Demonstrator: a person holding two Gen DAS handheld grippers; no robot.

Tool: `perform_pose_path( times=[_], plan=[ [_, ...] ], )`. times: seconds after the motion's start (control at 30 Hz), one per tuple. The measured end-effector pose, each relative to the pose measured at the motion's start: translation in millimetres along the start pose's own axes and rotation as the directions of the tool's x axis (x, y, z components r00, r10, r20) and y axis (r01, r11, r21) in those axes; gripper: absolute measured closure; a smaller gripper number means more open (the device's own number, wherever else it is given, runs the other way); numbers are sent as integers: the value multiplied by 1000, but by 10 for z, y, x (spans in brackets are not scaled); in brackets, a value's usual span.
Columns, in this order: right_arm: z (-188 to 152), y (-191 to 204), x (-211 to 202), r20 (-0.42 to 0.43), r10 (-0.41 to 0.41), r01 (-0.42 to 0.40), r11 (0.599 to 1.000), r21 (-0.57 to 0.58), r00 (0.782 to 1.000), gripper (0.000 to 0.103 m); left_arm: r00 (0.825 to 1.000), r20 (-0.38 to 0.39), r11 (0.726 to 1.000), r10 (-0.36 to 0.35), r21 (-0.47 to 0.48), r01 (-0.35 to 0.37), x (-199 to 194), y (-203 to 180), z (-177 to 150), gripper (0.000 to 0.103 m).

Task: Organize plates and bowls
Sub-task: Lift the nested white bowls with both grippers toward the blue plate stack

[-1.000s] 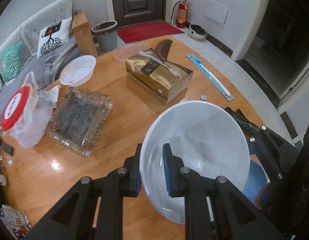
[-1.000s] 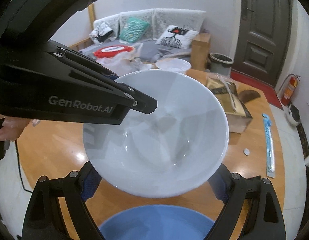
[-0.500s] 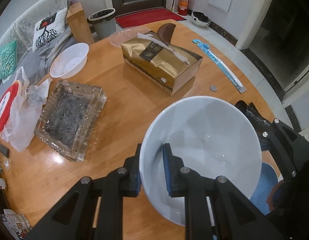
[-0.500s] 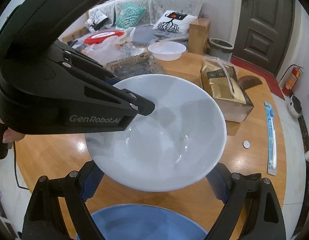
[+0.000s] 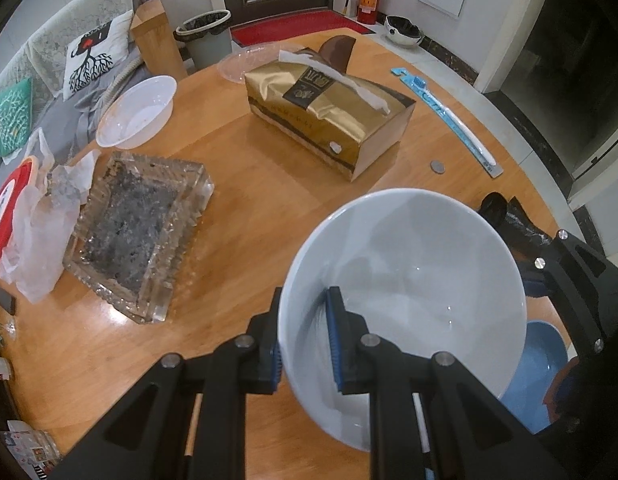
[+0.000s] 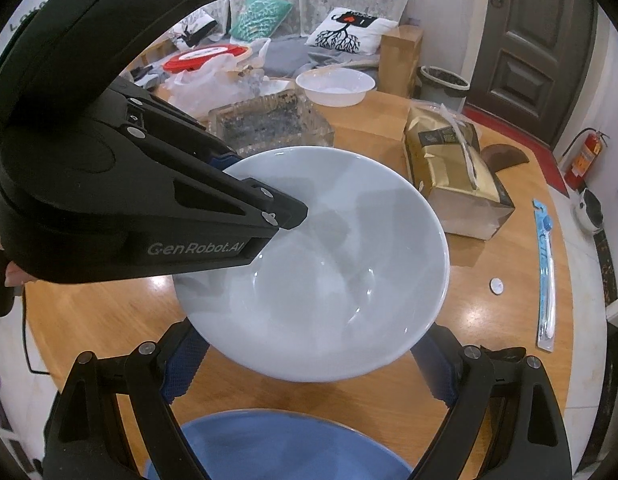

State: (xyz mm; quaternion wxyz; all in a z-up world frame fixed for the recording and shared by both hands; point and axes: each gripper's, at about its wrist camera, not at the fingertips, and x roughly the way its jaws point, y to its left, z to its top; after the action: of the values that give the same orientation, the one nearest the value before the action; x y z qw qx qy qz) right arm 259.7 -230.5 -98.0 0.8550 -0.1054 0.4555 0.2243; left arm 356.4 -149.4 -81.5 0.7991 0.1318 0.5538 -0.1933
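My left gripper (image 5: pixel 305 340) is shut on the near rim of a large white bowl (image 5: pixel 409 280), one pad inside and one outside, and holds it tilted above the round wooden table (image 5: pixel 249 208). The same white bowl fills the middle of the right wrist view (image 6: pixel 329 280). My right gripper (image 6: pixel 309 368) is open, its fingers spread wide on either side below the bowl. A blue plate (image 6: pixel 277 444) lies under the right gripper and also shows at the lower right of the left wrist view (image 5: pixel 537 372). A smaller white bowl (image 5: pixel 137 112) stands at the table's far left.
A gold tissue box (image 5: pixel 329 112) lies at the table's middle back. A glass tray (image 5: pixel 141 228) sits at the left beside a plastic bag with a red lid (image 5: pixel 13 208). A packaged blue toothbrush (image 5: pixel 449 112) and a coin (image 5: pixel 437 167) lie at the right.
The left gripper has carried the white bowl down and forward, closer to the table. The right gripper stays open beneath it over the blue plate.
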Motion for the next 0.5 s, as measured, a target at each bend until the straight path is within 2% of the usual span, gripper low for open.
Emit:
perform_pose_path(
  times=[0.2, 0.33, 0.5],
  plan=[
    [10, 6, 25, -6, -9, 9, 1000, -9, 1000, 14, 1000, -2, 1000, -14, -13, 14, 59, 30, -9, 88],
    [8, -9, 29, -14, -18, 18, 1000, -9, 1000, 11, 1000, -14, 1000, -17, -2, 17, 118, 2, -22, 88],
    [-17, -28, 6, -12, -21, 21, 1000, -15, 1000, 10, 1000, -16, 1000, 5, 10, -5, 149, -27, -25, 88]
  ],
)
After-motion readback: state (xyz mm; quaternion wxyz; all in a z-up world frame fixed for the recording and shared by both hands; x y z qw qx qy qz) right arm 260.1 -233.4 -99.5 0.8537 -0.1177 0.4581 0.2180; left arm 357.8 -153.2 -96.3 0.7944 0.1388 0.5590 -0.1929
